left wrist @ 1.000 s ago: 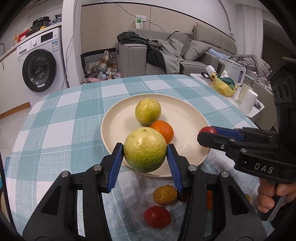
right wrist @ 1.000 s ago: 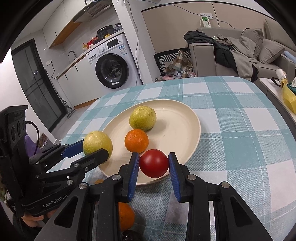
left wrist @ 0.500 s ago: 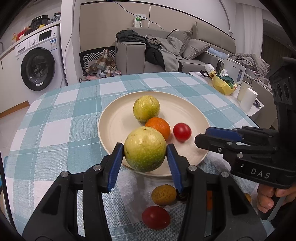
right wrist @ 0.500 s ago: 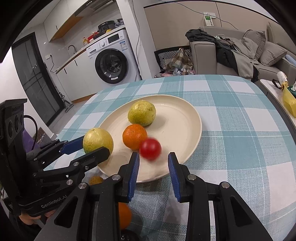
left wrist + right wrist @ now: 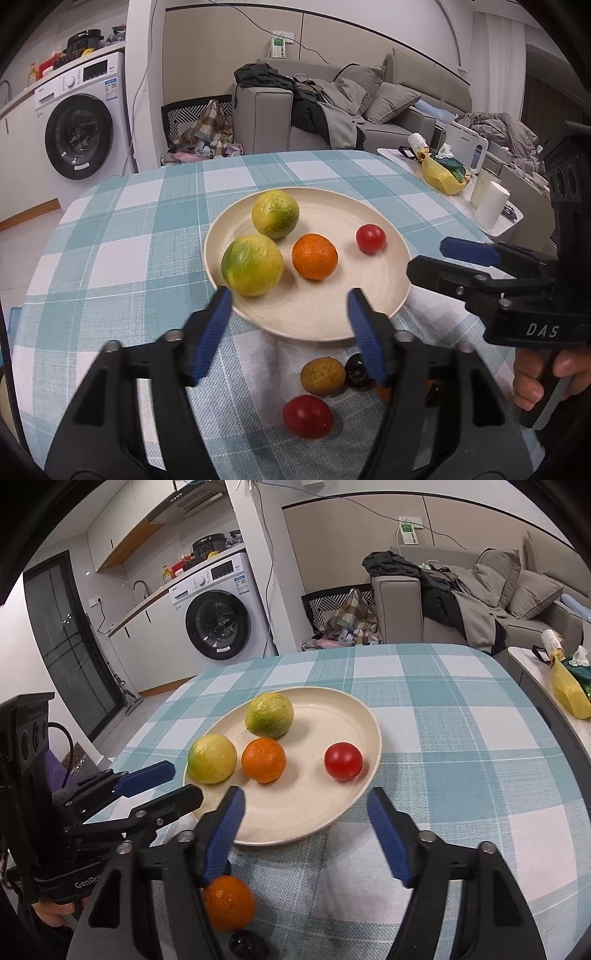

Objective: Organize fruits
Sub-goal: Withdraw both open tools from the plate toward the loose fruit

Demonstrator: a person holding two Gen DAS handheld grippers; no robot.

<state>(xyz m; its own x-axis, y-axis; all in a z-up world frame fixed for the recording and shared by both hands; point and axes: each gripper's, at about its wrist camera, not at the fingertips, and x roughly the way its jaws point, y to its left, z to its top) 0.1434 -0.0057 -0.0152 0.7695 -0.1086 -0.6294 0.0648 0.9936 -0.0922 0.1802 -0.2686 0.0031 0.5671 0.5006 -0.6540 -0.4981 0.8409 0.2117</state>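
The left gripper hangs at the near rim of the cream plate, its blue-padded jaws opening and nothing between them. Just beyond its left fingertip sits a yellow-green citrus, slightly blurred, mottled green on its left side. Further out, ahead of that same fingertip, lies a second yellow-green citrus with a green patch facing the camera. Ahead of the gap between the fingers rests an orange mandarin, and further right, beyond the right fingertip, a small red tomato, smooth and shiny.

Under the left gripper, on the teal-and-white checked tablecloth, lie a dull yellow pitted fruit, a dark round fruit touching it, and a larger red tomato nearest the camera. From the right wrist view another orange mandarin sits on the cloth beneath the left finger of the right gripper.

The right gripper is also at the near rim, jaws opening, with nothing between them; the tomato lies ahead of the gap. Its body reads "DAS" in the left view; the left gripper's body reads "GenRo", the rest hidden
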